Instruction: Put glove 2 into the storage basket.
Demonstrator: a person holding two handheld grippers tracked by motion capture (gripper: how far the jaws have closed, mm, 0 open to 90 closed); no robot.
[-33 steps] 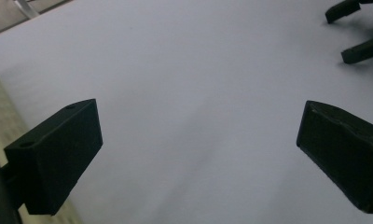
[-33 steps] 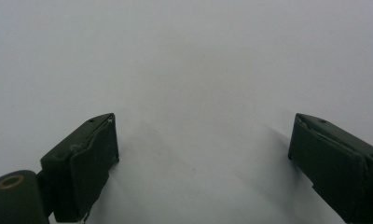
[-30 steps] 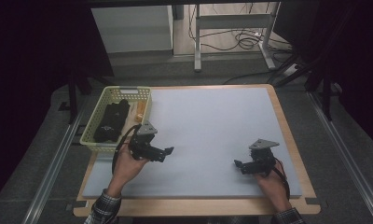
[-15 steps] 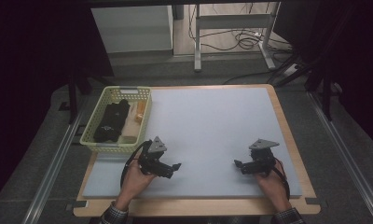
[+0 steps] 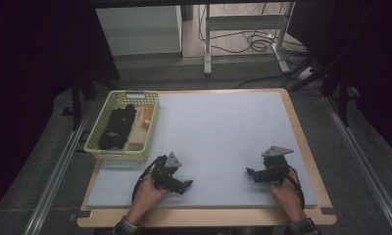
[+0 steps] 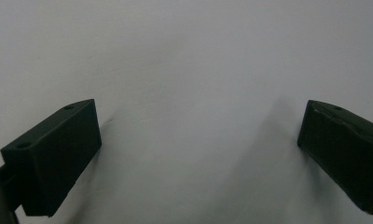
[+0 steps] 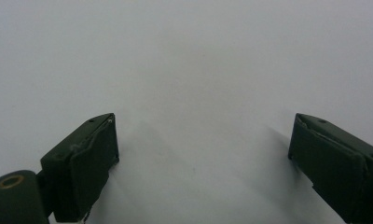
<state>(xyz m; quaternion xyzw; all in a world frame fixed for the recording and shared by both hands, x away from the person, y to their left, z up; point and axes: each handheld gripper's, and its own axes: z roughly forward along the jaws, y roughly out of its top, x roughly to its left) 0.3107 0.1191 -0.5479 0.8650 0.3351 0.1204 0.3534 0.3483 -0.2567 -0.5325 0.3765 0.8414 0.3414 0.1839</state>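
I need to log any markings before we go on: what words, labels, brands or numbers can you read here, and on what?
None can be read.
Basket and the black items in it: no legible text.
Left tool and right tool: no markings visible.

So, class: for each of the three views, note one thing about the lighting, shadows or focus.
High view: the mat is evenly lit while the surroundings fall into darkness; the basket contents are dim. Left gripper view: the left gripper shows open jaws casting soft shadows on the mat, their near ends slightly blurred. Right gripper view: the right gripper has similar faint shadows, no glare.
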